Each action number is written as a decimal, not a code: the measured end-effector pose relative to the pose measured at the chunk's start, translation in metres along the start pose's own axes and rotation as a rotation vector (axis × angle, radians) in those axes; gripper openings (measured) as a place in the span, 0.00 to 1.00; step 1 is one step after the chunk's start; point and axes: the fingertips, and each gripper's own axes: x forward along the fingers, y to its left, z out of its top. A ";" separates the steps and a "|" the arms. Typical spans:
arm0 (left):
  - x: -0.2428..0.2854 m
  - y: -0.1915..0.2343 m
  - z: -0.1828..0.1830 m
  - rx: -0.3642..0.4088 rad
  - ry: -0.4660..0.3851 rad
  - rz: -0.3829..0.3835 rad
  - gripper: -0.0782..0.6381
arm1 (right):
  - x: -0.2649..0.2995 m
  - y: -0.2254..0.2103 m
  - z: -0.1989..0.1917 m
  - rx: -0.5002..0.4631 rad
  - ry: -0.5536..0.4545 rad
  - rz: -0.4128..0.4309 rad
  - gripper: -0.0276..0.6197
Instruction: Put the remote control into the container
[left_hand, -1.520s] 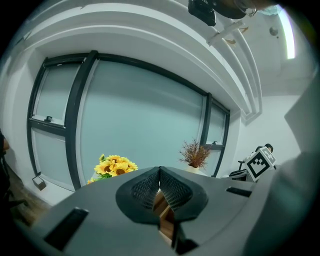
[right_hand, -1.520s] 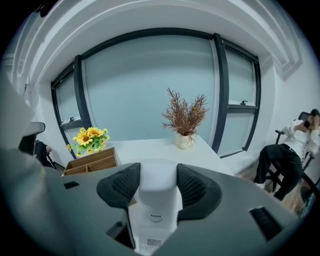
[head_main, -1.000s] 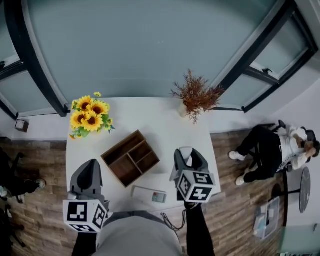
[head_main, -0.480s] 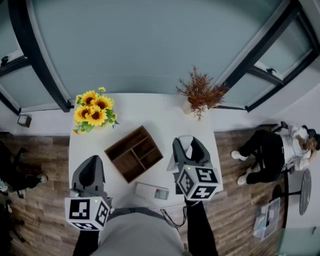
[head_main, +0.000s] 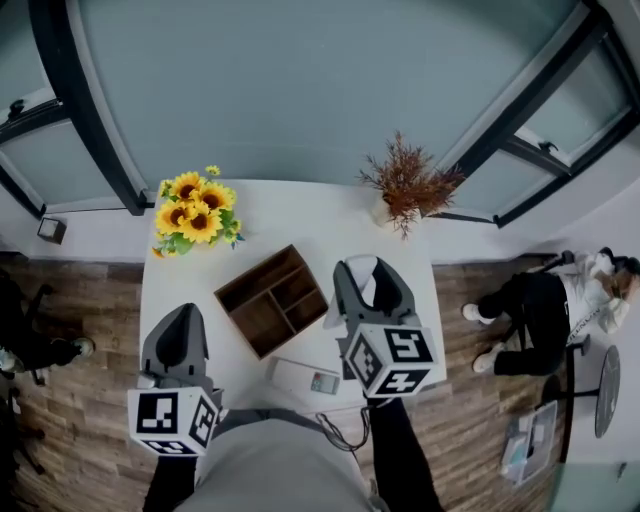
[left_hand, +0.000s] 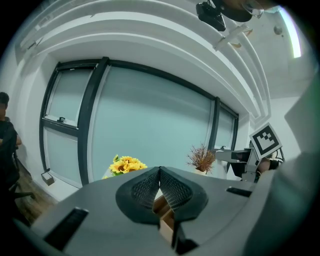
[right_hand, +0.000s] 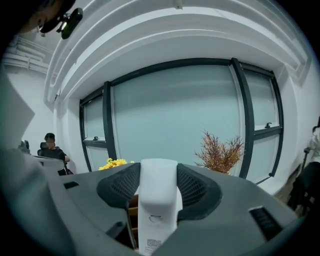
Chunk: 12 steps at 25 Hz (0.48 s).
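A brown wooden container (head_main: 272, 298) with several compartments lies in the middle of the white table (head_main: 180, 280). My right gripper (head_main: 368, 275) hovers just to the right of it, shut on a white remote control (head_main: 368, 290). In the right gripper view the remote (right_hand: 159, 205) fills the gap between the pads (right_hand: 120, 187), and the container (right_hand: 131, 212) shows below it. A second, grey-white remote (head_main: 305, 378) lies on the table near the front edge. My left gripper (head_main: 181, 325) is over the front left of the table, shut with nothing in it; its pads (left_hand: 172, 190) meet at the tips.
A bunch of sunflowers (head_main: 193, 213) stands at the table's back left and a dried plant in a vase (head_main: 408, 190) at the back right. A large window is behind the table. One person sits on the floor's right side (head_main: 545, 310).
My right gripper has risen and moved a little left toward the container with the white remote still in it. The left gripper has hardly moved.
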 end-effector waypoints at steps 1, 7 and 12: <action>-0.001 0.001 0.000 -0.001 -0.001 0.002 0.12 | 0.000 0.004 0.001 -0.003 -0.005 0.008 0.40; -0.006 0.006 0.000 -0.005 -0.007 0.018 0.12 | 0.005 0.024 0.007 -0.009 -0.025 0.049 0.40; -0.011 0.011 -0.001 -0.010 -0.008 0.037 0.12 | 0.007 0.036 0.011 -0.012 -0.041 0.067 0.40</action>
